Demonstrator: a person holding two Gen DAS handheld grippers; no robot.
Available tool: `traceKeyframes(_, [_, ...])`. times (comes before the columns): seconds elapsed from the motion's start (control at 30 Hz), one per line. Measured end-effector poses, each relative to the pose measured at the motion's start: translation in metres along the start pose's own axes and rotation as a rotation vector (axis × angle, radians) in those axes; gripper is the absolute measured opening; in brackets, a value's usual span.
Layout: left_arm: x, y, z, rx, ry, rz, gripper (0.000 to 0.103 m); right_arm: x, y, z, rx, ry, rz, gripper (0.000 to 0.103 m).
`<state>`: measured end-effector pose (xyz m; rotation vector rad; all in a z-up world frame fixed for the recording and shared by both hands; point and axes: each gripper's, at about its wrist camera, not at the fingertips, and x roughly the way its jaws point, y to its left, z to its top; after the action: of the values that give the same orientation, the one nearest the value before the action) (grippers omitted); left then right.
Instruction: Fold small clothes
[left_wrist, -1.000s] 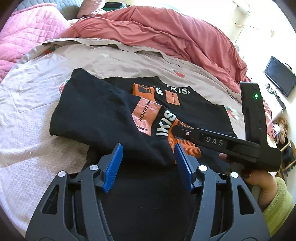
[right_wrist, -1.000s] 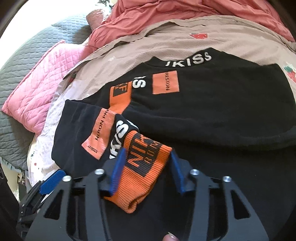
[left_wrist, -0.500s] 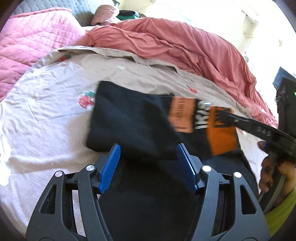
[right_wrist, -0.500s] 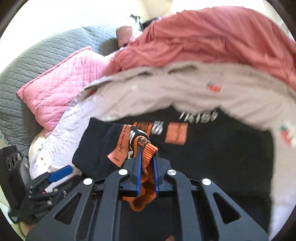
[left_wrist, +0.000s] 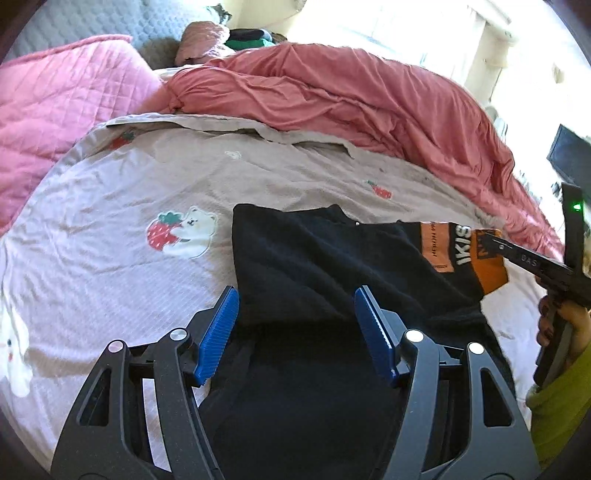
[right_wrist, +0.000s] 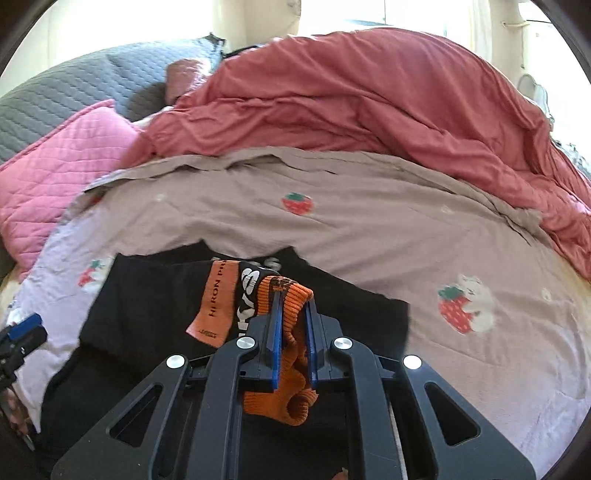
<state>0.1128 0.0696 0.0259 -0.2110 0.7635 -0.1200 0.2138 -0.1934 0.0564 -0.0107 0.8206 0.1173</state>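
Right claw (right_wrist: 292, 332): clamped on the orange ribbed cuff (right_wrist: 291, 373) of the black top, both blue pads pressed into the knit; a bunch of cuff hangs out below the jaws.
Left claw (left_wrist: 295, 332): jaws apart and holding nothing, poised above the near part of the black cloth, which lies under and between its pads without being pinched.
Bed (left_wrist: 110, 229): pale sheet printed with strawberries and bears; it carries the garment. A rumpled red quilt (right_wrist: 369, 103) is heaped along the far side, with a pink quilted pillow (left_wrist: 55, 110) to the left of it.
Black top (left_wrist: 314, 266): on the sheet in front of both claws, its body partly doubled over itself, edges uneven. From the left camera its sleeve runs off to the right, where the cuff is lifted clear of the sheet.
Sleeve markings: an orange patch (right_wrist: 218, 302) with dark lettering and a band of white letters just short of the cuff.
Step in hand: most likely the sleeve fold, with the cuff being carried so the sleeve can be laid across the body.
Next move: probably bring the cuff over the black panel, lay the sleeve flat and straight, then let go. The free claw could pin the body so that it does not drag.
Handling: soft, limp knit; it will likely sag and bunch wherever it is unsupported.
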Motion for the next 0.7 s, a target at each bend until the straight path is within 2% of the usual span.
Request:
traceKeyframes(0.37, [0.06,-0.051,0.032,0.026,0.058,-0.014,0.057,0.018,-0.018,-0.012,-0.029,0.046,-0.1,0.01])
traceKeyframes(0.47, [0.082,-0.056,0.029,0.032,0.076,0.006,0.057,0.028,-0.026,-0.016,-0.018,0.072,-0.114,0.01])
traceKeyframes(0.6, [0.115,-0.048,0.016,-0.009,0.13,0.039,0.057,0.044,-0.03,-0.022,-0.017,0.109,-0.13,0.01])
traceKeyframes(0.7, [0.122,-0.045,0.006,0.03,0.126,0.056,0.057,0.054,-0.031,-0.027,-0.027,0.133,-0.138,0.01])
